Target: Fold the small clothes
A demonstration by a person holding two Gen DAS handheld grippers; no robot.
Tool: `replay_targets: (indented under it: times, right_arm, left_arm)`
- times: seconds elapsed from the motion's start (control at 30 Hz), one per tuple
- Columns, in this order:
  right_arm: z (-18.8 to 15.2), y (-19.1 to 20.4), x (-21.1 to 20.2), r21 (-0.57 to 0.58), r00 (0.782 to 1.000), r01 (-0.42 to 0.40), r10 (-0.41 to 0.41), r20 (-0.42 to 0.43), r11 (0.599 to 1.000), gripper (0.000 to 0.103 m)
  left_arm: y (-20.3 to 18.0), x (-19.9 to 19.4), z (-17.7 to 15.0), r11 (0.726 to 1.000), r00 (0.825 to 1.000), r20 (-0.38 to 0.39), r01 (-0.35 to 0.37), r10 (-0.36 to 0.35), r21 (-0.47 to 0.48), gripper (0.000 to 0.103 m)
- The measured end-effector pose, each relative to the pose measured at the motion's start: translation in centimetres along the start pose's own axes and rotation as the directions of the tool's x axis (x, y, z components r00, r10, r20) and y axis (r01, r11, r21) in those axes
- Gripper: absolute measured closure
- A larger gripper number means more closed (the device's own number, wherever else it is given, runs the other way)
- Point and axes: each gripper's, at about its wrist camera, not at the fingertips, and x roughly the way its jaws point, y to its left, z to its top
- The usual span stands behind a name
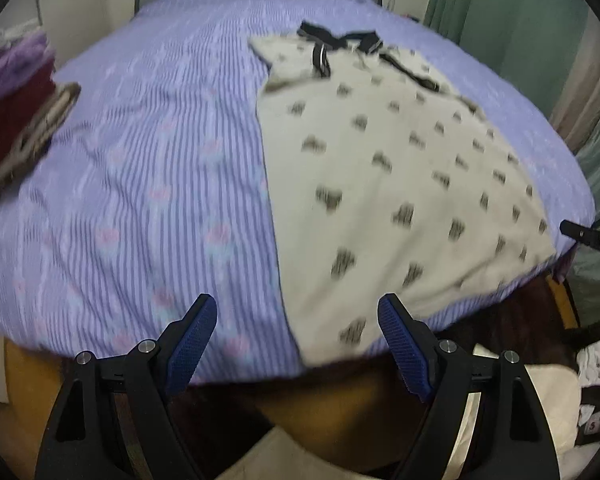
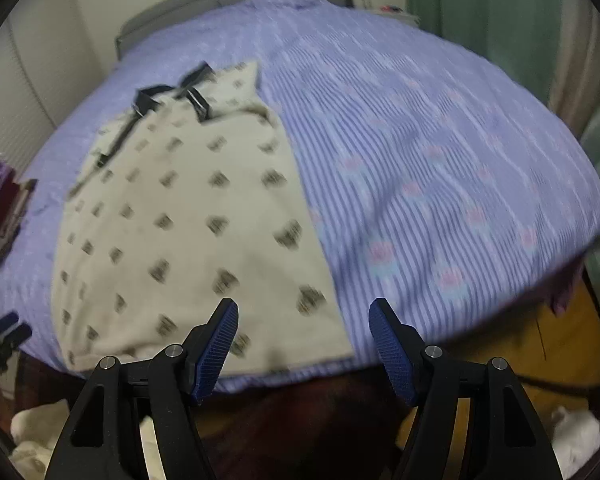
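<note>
- With the cream dotted garment (image 1: 384,184) spread flat on the striped bedspread (image 1: 148,168), I judge folding has not started.
- Left gripper (image 1: 296,344) and right gripper (image 2: 302,344) hover with jaws apart, empty.
- Next: each should take a near hem corner.

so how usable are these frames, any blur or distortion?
Left wrist: motion smear on the spotted garment and striped bedspread, left gripper sharp. Right wrist: same smear, right gripper crisp. Both: heavy fisheye bulge, dark corners, dim flat light, no glare.
</note>
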Motion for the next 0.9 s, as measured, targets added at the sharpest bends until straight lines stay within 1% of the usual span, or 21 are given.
replay_targets:
  times: [0.07,0.13,0.23,0.27,0.37,0.4,0.5,0.57,0.67,0.8,0.9]
  right_arm:
    - [-0.6,-0.1,0.4,-0.001,1.000,0.016,-0.016,-0.012,1.000,0.035]
    - [-0.8,-0.1,0.7,-0.004,1.000,0.017,-0.017,-0.025,1.000,0.035]
    - [-0.8,-0.1,1.2,0.004,0.999,0.001,-0.001,-0.045,1.000,0.035]
    - [-0.8,0.0,1.3,-0.003,0.999,0.001,-0.001,-0.045,1.000,0.035]
    - [-0.9,0.7,1.5,-0.042,0.999,0.012,-0.014,-0.047,0.999,0.035]
    - [-0.9,0.8,1.6,-0.053,0.999,0.020,-0.023,-0.044,0.998,0.035]
    - [-0.9,0.8,1.7,-0.070,0.998,0.044,-0.046,-0.032,0.997,0.035]
    - [-0.8,0.4,2.0,-0.058,0.998,0.041,-0.044,-0.041,0.997,0.035]
    - [-0.7,-0.5,2.4,-0.031,0.998,0.033,-0.035,-0.048,0.999,0.035]
    - [-0.8,-0.5,3.0,-0.050,0.998,0.028,-0.030,-0.048,0.998,0.035]
    - [-0.9,-0.4,4.0,-0.060,0.996,0.037,-0.042,-0.075,0.997,0.037]
  left_arm:
    - [-0.2,0.5,-0.6,1.000,1.000,-0.017,0.022,-0.022,-0.003,0.021]
    - [0.1,1.3,-1.0,0.997,0.997,-0.036,0.072,-0.072,-0.022,0.021]
    - [0.9,2.8,-1.1,0.990,0.990,-0.073,0.115,-0.121,-0.079,0.026]
    - [1.1,3.2,-1.2,0.988,0.988,-0.084,0.120,-0.128,-0.093,0.029]
    - [1.8,4.4,-1.2,0.980,0.982,-0.110,0.140,-0.156,-0.140,0.032]
    - [1.8,4.7,-1.2,0.978,0.980,-0.118,0.144,-0.162,-0.148,0.032]
    - [1.6,5.8,-1.2,0.975,0.971,-0.152,0.159,-0.182,-0.152,0.039]
    - [1.4,6.1,-0.9,0.978,0.971,-0.155,0.163,-0.183,-0.134,0.040]
    - [1.3,7.0,-0.5,0.982,0.972,-0.166,0.147,-0.167,-0.121,0.040]
    - [1.4,8.0,-0.3,0.982,0.973,-0.164,0.146,-0.165,-0.119,0.040]
    - [1.5,8.3,-0.4,0.981,0.973,-0.154,0.155,-0.171,-0.114,0.039]
